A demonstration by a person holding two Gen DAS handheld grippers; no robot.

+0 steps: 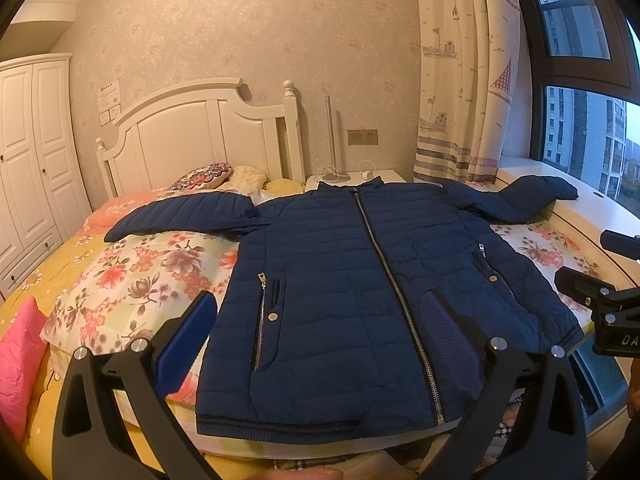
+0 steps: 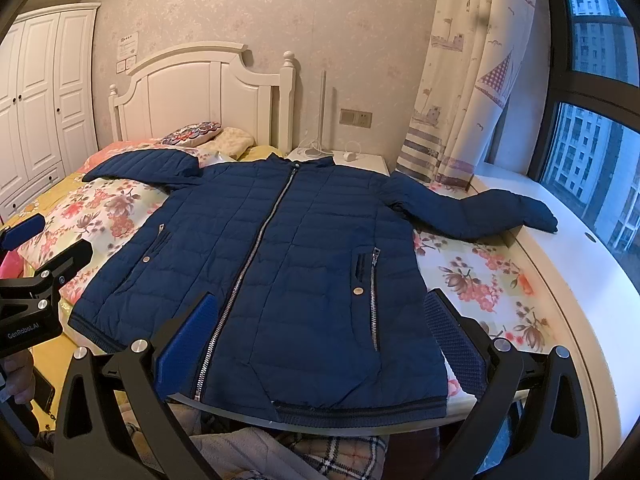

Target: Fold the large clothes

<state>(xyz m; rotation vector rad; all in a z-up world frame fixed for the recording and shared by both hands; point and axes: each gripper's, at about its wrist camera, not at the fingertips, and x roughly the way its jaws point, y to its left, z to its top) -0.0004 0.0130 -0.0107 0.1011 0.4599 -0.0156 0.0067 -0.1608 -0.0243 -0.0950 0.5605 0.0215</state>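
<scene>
Both jaws gape wide, empty, above the hem of the jacket (image 1: 352, 288); its zipper (image 2: 256, 256) runs straight ahead, sleeves outspread.

Navy quilted jacket (image 1: 344, 280) with silver zipper (image 1: 394, 292), spread on floral sheet (image 1: 160, 268) of pink and grey blossoms. White headboard (image 1: 196, 136), yellow bedding (image 1: 36, 276), pink cushion (image 1: 18, 356). Black grippers, blue fingers (image 1: 184, 340).
</scene>
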